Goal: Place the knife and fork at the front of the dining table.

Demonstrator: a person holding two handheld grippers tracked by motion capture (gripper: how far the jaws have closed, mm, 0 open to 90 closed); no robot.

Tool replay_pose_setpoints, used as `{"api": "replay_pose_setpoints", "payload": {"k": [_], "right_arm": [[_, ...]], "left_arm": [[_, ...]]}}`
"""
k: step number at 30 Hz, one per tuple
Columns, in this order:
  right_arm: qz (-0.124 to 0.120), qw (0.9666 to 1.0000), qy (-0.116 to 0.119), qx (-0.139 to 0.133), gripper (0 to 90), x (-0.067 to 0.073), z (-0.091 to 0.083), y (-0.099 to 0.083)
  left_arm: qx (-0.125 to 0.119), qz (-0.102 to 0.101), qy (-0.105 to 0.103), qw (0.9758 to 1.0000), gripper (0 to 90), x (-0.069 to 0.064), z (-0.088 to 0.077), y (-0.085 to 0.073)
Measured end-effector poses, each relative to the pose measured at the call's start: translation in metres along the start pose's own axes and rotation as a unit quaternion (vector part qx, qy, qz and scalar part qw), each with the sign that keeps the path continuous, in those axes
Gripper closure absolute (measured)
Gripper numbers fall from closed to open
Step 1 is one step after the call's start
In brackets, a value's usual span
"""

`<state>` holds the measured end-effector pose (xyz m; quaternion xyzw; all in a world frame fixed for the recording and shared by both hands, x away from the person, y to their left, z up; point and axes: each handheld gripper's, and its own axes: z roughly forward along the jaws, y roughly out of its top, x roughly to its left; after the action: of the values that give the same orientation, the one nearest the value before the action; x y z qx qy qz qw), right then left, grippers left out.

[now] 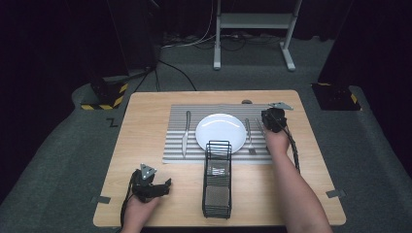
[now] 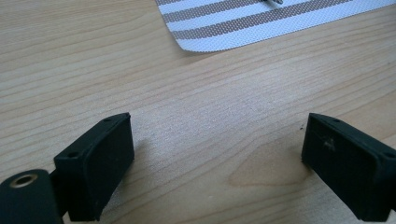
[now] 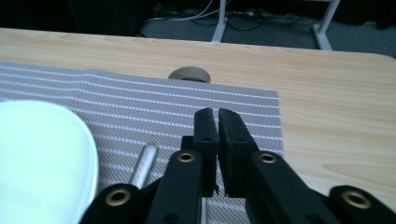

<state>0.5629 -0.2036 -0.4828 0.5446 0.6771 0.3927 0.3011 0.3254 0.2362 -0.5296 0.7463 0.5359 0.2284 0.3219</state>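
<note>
A slim silver utensil (image 1: pixel 259 127) lies flat on the striped placemat (image 1: pixel 180 112), just right of the fork (image 1: pixel 249 137), lengthwise toward the far edge, partly hidden; its type cannot be told. The fork lies parallel beside the white plate (image 1: pixel 221 131), its tines toward the near mat edge.

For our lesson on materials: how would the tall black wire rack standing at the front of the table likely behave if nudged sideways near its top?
The wire rack looks narrow and tall, so a sideways push near the top would probably tip it rather than slide it. Its open thin-wire build suggests it is light for its size. It stands on the bare wooden table, where it would likely slide easily if pushed low.
</note>
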Motion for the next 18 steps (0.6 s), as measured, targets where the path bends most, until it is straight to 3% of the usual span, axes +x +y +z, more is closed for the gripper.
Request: {"api": "replay_pose_setpoints", "payload": {"k": [9, 13, 18], "right_arm": [[-0.04, 0.9983, -0.013, 0.039, 90.0, -0.017, -0.054, -0.04], [-0.044, 0.9974, -0.023, 0.053, 90.0, -0.027, -0.076, -0.062], [-0.07, 0.9944, -0.032, 0.073, 89.9, -0.029, -0.088, -0.084]], "left_arm": [[0.0, 0.0, 0.0, 1.0, 9.1, 0.0, 0.0, 0.0], [0.0, 0.001, 0.001, 1.0, 9.0, 0.0, 0.0, 0.0], [0.001, 0.0, 0.0, 1.0, 8.9, 0.0, 0.0, 0.0]]}}
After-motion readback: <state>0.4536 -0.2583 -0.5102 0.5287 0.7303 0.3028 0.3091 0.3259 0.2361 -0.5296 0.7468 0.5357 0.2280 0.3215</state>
